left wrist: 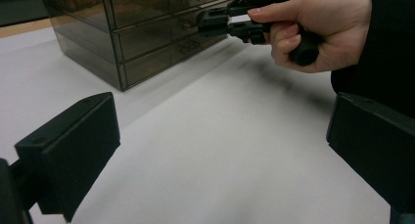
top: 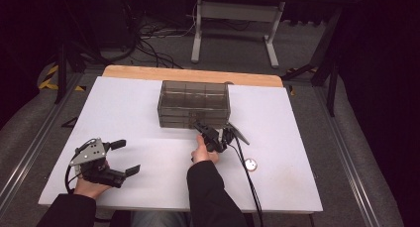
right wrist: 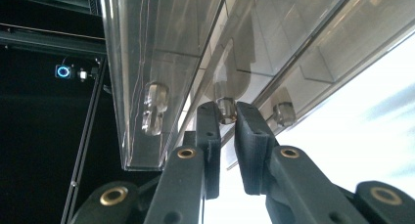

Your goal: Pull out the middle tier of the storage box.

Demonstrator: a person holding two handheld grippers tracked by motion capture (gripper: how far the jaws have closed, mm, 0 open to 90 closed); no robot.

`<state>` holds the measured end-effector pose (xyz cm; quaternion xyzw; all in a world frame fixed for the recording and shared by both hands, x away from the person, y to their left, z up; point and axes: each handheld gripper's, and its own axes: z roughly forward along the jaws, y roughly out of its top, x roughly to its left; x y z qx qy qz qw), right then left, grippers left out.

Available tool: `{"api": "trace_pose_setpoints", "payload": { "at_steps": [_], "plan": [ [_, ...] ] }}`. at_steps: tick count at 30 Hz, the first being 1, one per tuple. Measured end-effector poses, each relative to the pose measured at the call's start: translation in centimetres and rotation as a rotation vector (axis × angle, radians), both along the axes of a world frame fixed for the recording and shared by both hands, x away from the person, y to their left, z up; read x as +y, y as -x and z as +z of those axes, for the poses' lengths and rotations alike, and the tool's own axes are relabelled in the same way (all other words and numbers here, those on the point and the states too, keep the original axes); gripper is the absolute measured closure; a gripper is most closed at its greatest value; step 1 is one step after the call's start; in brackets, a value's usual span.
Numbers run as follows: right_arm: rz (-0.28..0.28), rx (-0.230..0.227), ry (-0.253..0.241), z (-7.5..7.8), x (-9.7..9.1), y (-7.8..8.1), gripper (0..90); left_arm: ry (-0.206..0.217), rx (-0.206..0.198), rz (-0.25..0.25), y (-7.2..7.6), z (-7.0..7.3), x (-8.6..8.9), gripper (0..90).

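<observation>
I am holding my right tool [top: 205,129] against the front of the smoked, see-through drawer box [top: 193,103], which is sitting on the white worktop [top: 124,113] just above the middle of the high view. In the right gripper view its two black jaws are pinching a small clear knob [right wrist: 225,109] on a drawer front, at the middle of the frame; two more knobs are showing to either side. My right hand [left wrist: 313,31] is gripping the tool's handle at the upper right of the left gripper view. My left tool [top: 121,157] is resting at the lower left of the high view, jaws spread wide over bare worktop, holding nothing.
</observation>
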<state>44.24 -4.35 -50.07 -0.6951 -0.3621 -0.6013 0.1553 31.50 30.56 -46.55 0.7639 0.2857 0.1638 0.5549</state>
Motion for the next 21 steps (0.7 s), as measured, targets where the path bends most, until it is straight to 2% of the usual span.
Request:
{"api": "trace_pose_setpoints", "payload": {
  "at_steps": [7, 21],
  "plan": [
    [0.020, 0.010, -0.007, 0.0, -0.3, 0.8, 81.6, -0.004, -0.001, 0.003, 0.0, 0.0, 0.0, 0.1],
    [0.015, 0.005, -0.005, -0.1, -0.4, 2.1, 81.5, 0.005, 0.004, 0.006, 0.0, 0.0, 0.0, 0.1]
  ]
}}
